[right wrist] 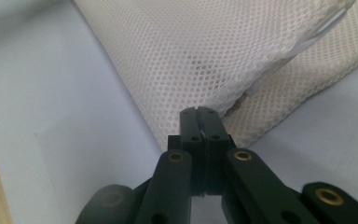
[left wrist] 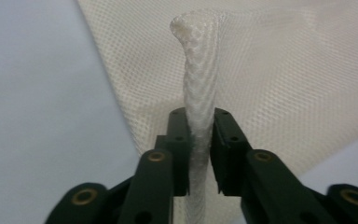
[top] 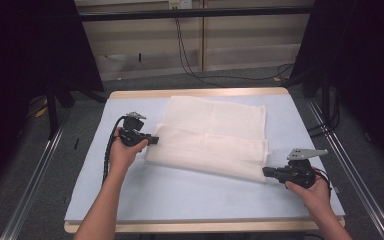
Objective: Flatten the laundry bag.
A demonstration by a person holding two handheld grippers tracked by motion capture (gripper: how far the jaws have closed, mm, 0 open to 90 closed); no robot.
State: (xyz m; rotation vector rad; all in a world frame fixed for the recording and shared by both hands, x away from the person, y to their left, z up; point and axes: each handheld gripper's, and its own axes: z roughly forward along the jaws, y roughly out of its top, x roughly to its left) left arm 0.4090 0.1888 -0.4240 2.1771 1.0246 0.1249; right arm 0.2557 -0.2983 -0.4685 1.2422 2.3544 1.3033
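Black tongs (left wrist: 200,128), brass-coloured rivets

table (top: 190,195) pale blue top | cables (top: 190,60) on grey floor behind

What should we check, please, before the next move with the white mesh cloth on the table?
1. Left gripper has a pinch of the mesh cloth: ok, a bunched ridge of fabric sits between its jaws.
2. Right gripper holds the cloth: cannot tell; its jaws are shut at the near corner, but no fabric is clearly seen between them.
3. Cloth lies on the blue mat, away from the edges: ok.
4. Cloth is folded evenly: not ok, the right gripper view shows the layers offset at the corner.
5. Both hands sit at opposite ends of the cloth: ok.
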